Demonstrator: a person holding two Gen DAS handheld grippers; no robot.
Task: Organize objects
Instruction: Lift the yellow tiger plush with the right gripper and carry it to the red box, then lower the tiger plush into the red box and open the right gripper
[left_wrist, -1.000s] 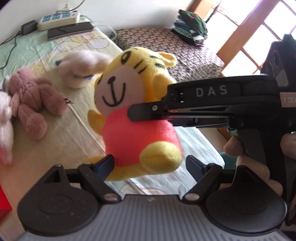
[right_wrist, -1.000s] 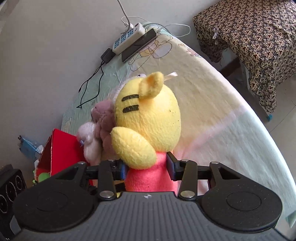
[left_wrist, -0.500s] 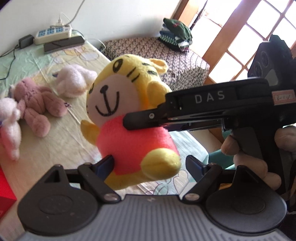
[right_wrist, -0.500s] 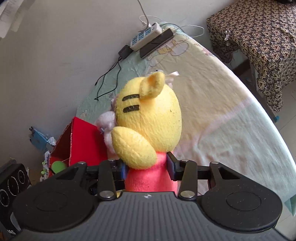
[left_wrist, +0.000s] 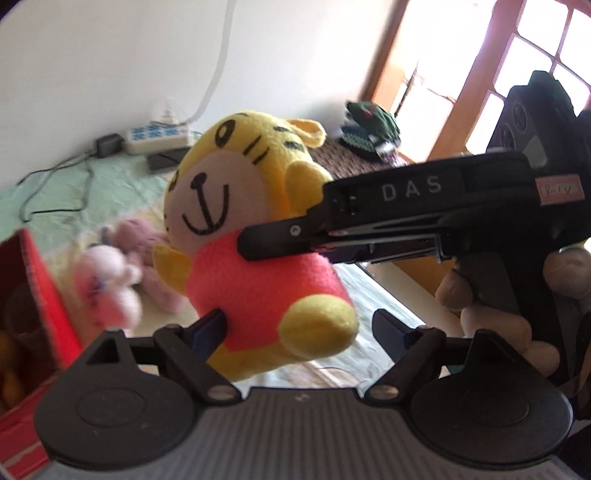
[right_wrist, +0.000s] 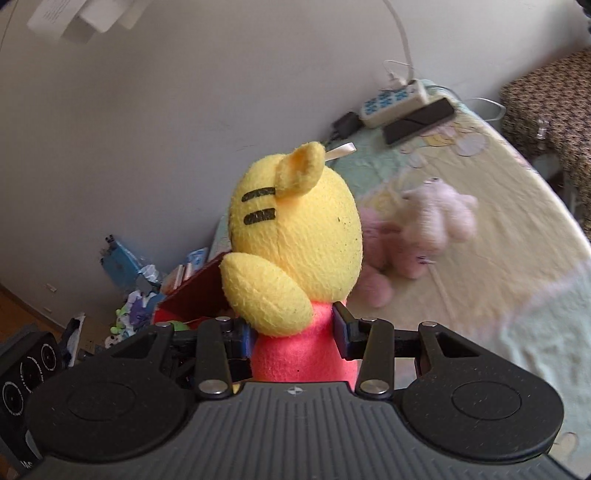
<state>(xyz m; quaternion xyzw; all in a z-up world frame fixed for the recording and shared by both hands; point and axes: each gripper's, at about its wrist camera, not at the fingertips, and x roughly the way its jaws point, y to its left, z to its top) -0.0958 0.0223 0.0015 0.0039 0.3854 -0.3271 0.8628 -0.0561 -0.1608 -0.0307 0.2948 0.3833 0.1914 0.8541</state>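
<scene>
Pinched between the two pads of the right gripper is the red body of a yellow tiger plush, which is held in the air with its back to that camera. In the left wrist view the same tiger plush is seen from the front, its smiling face turned up and to the left, and the right gripper is seen entering from the right and clamping the toy at chest height. The left gripper is spread wide, its left pad just beside the toy's lower body (whether it touches cannot be told) and its right pad apart from the toy.

Beyond and below the toy, a bed covered with a pale green and yellow cartoon sheet is seen. Two pink plush toys lie on it, ahead of and to the right of the right gripper, blurred. A red box stands open to the left of the left gripper. At the far end of the bed, against a white wall, a power strip and a dark flat device are laid side by side. A brown patterned surface stands to the far right, and a wooden-framed window is seen beyond the right gripper.
</scene>
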